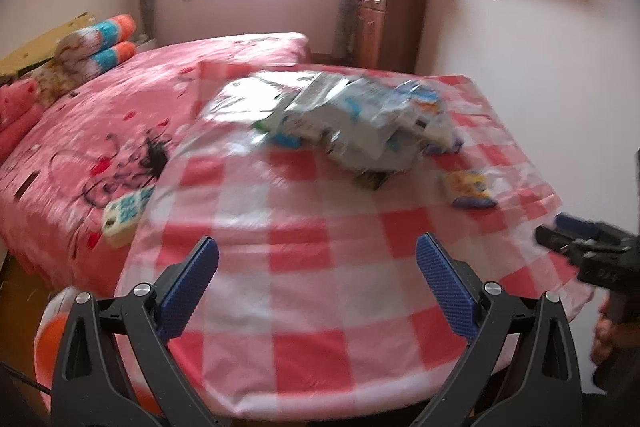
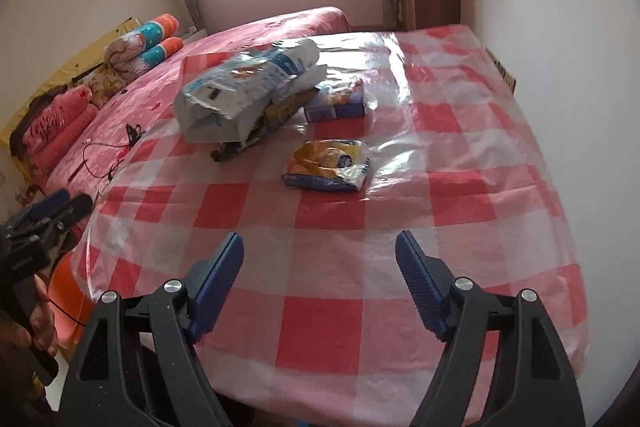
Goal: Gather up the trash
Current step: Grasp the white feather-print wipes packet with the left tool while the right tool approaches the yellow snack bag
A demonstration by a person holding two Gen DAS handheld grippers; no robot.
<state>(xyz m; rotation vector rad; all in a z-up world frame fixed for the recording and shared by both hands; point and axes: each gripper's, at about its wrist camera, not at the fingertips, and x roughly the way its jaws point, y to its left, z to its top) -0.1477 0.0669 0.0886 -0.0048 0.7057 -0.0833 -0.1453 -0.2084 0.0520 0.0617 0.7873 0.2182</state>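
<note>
Lying on the red-and-white checked worktop (image 2: 328, 307) are a crumpled white-and-blue bag (image 2: 244, 87), a yellow-and-blue wrapper (image 2: 328, 165) nearer the camera, and a small box (image 2: 336, 103) just beside the bag. Both the right gripper (image 2: 319, 259) and the left gripper (image 1: 317, 263) have their fingers spread wide, holding nothing, short of the trash. A pink bed (image 1: 100, 115) adjoins the worktop.

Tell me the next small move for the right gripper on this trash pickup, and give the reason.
Probably ease the right gripper forward and down toward the yellow snack packet. Its jaws are open and empty, and that packet lies flat and alone on the checked tablecloth, nearest to it, apart from the white crumpled bag.
</note>
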